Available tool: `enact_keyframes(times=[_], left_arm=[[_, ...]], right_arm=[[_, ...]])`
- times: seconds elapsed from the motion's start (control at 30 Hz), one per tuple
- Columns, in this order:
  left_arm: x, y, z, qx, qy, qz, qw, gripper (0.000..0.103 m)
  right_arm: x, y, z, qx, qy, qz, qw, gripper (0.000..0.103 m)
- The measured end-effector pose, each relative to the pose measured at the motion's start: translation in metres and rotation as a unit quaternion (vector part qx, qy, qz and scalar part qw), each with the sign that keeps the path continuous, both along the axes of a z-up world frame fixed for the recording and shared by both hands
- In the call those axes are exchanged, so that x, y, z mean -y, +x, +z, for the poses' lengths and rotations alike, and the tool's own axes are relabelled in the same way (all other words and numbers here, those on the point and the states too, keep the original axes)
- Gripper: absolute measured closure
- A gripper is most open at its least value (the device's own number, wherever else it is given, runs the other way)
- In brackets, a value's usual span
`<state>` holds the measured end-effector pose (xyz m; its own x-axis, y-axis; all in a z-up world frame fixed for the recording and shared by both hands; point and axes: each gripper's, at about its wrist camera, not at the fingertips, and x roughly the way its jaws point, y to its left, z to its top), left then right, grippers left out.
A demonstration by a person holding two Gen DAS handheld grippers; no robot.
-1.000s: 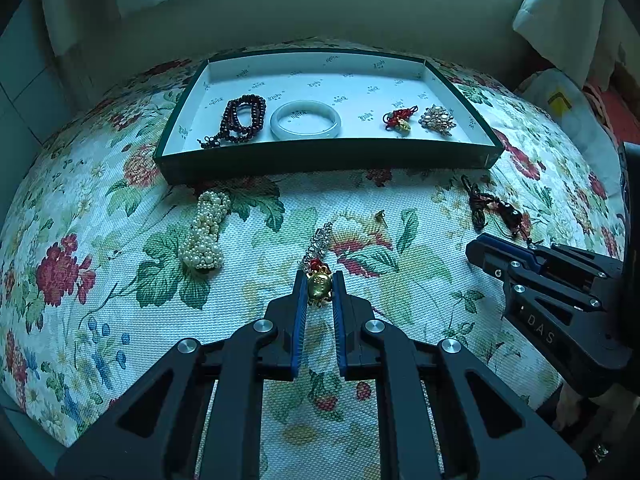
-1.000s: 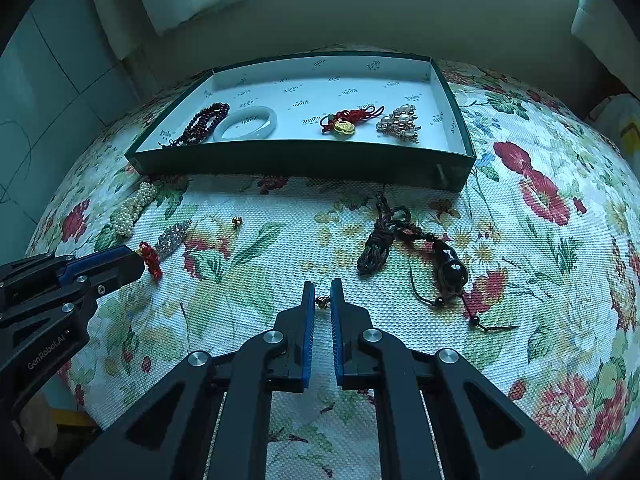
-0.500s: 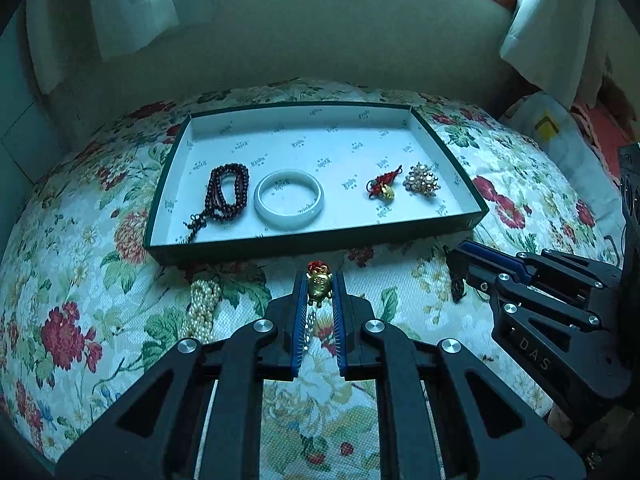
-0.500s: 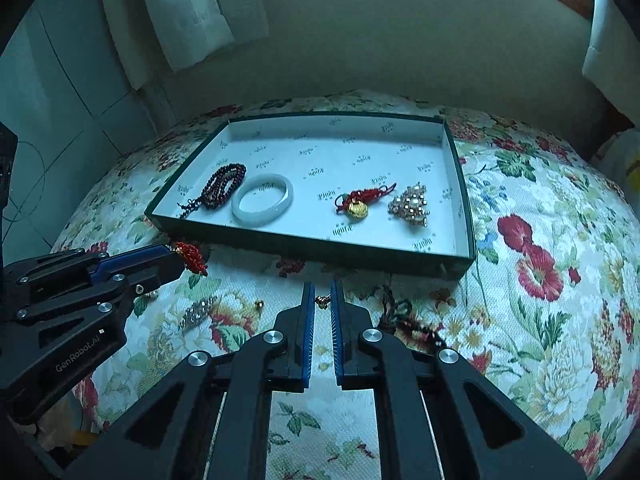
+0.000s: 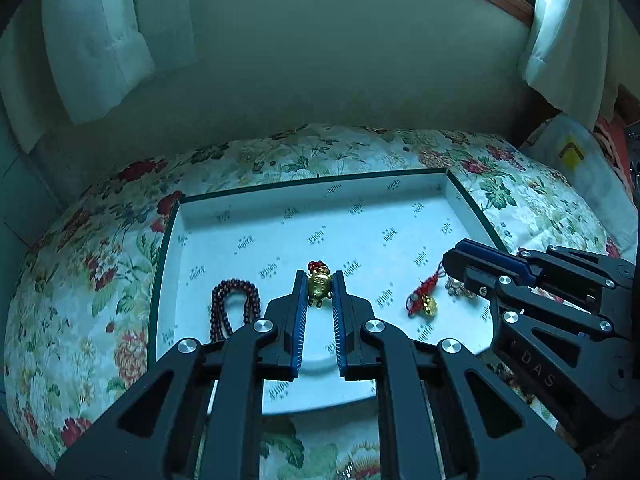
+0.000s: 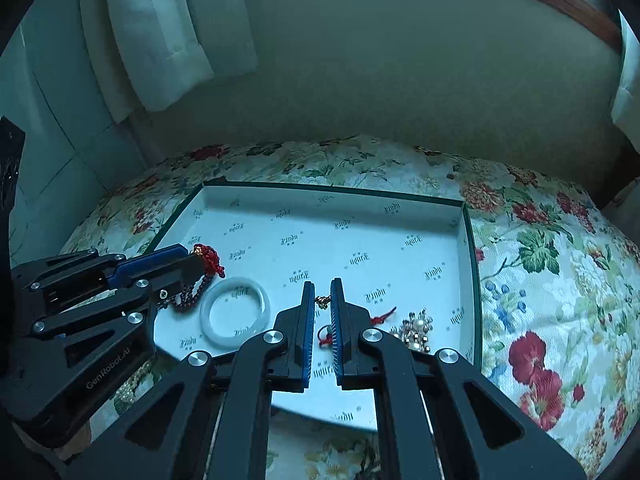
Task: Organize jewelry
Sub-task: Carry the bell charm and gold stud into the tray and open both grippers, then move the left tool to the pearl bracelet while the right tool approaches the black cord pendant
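Bed (image 5: 100,264), floral cover, carries tray (image 5: 168,248). In tray: white bangle (image 6: 234,312), dark bead string (image 5: 234,304), red-cord charm (image 5: 424,302), sparkly brooch (image 6: 416,330).

Left gripper (image 5: 320,292) jaws clamped on gold pendant (image 5: 319,286) above tray floor; light, hard, slippery; grip body, cord dangles.

Right gripper (image 6: 322,302) jaws pinch tiny gold piece (image 6: 321,301). Bangle, charm crowd drop spot.

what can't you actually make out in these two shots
- White bangle: in the left wrist view, all but its near arc is hidden behind the left gripper fingers.
- Small gold piece in the right gripper: too small to identify.
- Dark bead strand: its lower end is hidden by the left gripper in both views.
- Pearl strand on the floral cloth: mostly hidden behind the left gripper body, right wrist view.
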<state>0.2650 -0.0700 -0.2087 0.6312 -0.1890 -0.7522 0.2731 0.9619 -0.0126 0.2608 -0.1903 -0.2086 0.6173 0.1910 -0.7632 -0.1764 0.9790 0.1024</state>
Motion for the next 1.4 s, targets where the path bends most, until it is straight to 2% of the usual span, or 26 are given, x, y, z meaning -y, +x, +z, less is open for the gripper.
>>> enact_keyframes(times=[0.3, 0.43, 0.6, 0.67, 0.7, 0.73, 0.8, 1.1, 1.4], left_arm=[[0.012, 0.054, -0.037, -0.031, 0.026, -0.002, 0.9992, 0.091], [0.013, 0.066, -0.053, -0.051, 0.036, 0.0, 0.9981, 0.091], [0.012, 0.071, -0.059, -0.057, 0.037, -0.002, 0.9977, 0.09], [0.013, 0.072, -0.061, -0.057, 0.044, -0.001, 0.9974, 0.087], [0.013, 0.072, -0.061, -0.057, 0.045, 0.0, 0.9973, 0.082], [0.012, 0.072, -0.062, -0.058, 0.044, 0.002, 0.9973, 0.071], [0.01, 0.071, -0.061, -0.054, 0.042, 0.005, 0.9976, 0.061], [0.003, 0.066, -0.053, -0.046, 0.035, 0.01, 0.9983, 0.045], [-0.006, 0.05, -0.038, -0.037, 0.021, 0.012, 0.999, 0.044]], right_arm=[[-0.004, 0.046, -0.041, -0.041, -0.012, -0.004, 0.999, 0.095], [-0.003, 0.054, -0.052, -0.053, -0.019, -0.005, 0.998, 0.095], [-0.002, 0.059, -0.055, -0.058, -0.023, -0.004, 0.998, 0.095], [-0.002, 0.059, -0.056, -0.059, -0.023, -0.005, 0.998, 0.095], [-0.002, 0.059, -0.057, -0.061, -0.022, -0.005, 0.998, 0.095], [-0.002, 0.059, -0.058, -0.062, -0.022, -0.005, 0.998, 0.095], [-0.002, 0.059, -0.059, -0.062, -0.025, -0.006, 0.998, 0.095], [0.001, 0.054, -0.057, -0.061, -0.018, -0.01, 0.998, 0.093], [0.003, 0.039, -0.044, -0.048, -0.011, -0.011, 0.999, 0.093]])
